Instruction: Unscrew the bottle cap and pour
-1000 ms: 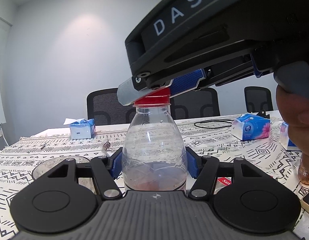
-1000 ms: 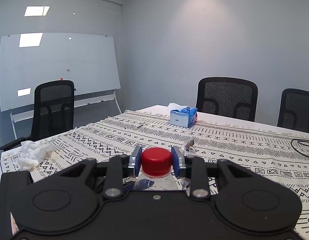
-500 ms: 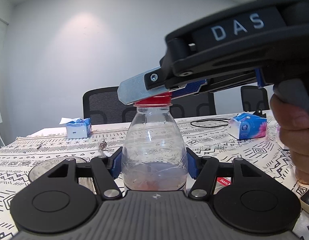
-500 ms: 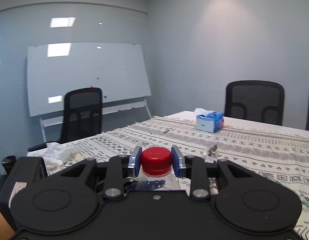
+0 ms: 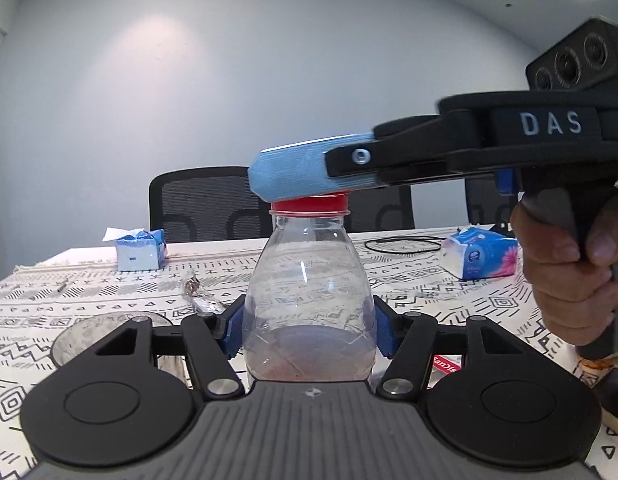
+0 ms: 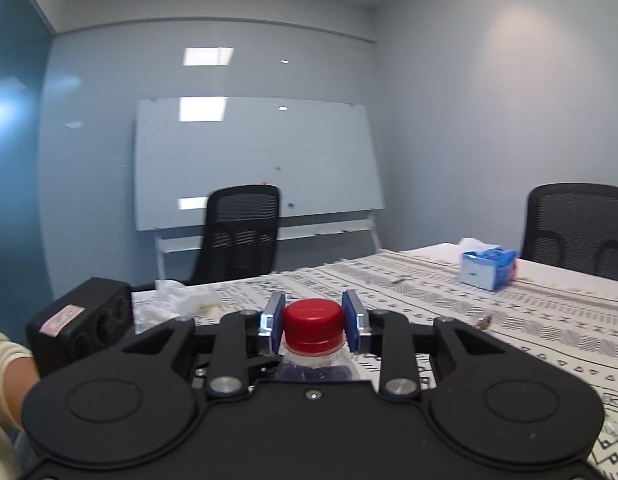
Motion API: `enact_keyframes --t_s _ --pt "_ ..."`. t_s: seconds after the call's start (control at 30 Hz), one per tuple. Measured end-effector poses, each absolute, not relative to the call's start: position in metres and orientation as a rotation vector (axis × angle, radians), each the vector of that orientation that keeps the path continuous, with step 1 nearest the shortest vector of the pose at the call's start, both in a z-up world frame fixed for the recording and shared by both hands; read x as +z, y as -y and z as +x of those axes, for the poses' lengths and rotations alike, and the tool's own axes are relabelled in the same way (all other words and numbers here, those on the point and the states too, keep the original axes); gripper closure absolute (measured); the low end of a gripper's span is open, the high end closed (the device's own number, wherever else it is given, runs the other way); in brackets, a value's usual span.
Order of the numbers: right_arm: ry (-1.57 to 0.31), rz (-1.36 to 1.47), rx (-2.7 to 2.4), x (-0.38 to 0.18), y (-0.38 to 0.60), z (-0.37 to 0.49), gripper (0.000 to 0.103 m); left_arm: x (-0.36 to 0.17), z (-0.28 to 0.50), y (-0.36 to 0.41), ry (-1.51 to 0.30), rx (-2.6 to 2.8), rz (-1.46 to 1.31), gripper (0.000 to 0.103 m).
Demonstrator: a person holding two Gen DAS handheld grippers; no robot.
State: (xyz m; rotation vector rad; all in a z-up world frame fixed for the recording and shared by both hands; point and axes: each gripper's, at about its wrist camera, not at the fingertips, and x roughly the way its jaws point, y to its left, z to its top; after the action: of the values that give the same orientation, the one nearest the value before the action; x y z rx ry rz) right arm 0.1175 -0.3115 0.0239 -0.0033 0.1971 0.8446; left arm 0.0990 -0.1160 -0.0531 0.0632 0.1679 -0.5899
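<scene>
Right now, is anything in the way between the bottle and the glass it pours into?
Nothing visible stands between them. The bottle is upright in the left gripper, and the glass sits just to its left, partly hidden behind that gripper. The cap is on, clamped by the right gripper.

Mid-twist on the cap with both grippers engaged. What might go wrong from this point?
1. The right gripper pinches only the red cap, so its pads could slip and spin without loosening it.
2. The left gripper squeezes the thin clear bottle; the bottle may turn with the cap or buckle.
3. Once the cap is off, that squeeze might slosh the reddish liquid onto the patterned tablecloth.
</scene>
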Motion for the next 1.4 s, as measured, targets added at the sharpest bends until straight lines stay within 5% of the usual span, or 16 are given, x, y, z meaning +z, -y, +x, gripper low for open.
enact_keyframes --t_s 0.17,0.37,0.73,1.07,1.4 --pt "-0.197 -0.064 0.603 0.033 0.276 0.095 0.064 -0.053 0.101 0.116 -0.179 -0.562 0.039 0.045" --pt "-0.187 -0.115 0.389 0.033 0.239 0.088 0.071 -0.052 0.100 0.122 -0.178 -0.518 0.046 0.045" --pt "-0.156 -0.008 0.789 0.024 0.299 0.121 0.073 -0.051 0.103 0.117 -0.183 -0.561 0.039 0.046" --pt "-0.228 -0.118 0.401 0.029 0.237 0.096 0.070 -0.050 0.101 0.121 -0.187 -0.529 0.036 0.045" --pt "-0.184 -0.017 0.759 0.017 0.289 0.123 0.070 -0.051 0.106 0.117 -0.193 -0.553 0.024 0.046"
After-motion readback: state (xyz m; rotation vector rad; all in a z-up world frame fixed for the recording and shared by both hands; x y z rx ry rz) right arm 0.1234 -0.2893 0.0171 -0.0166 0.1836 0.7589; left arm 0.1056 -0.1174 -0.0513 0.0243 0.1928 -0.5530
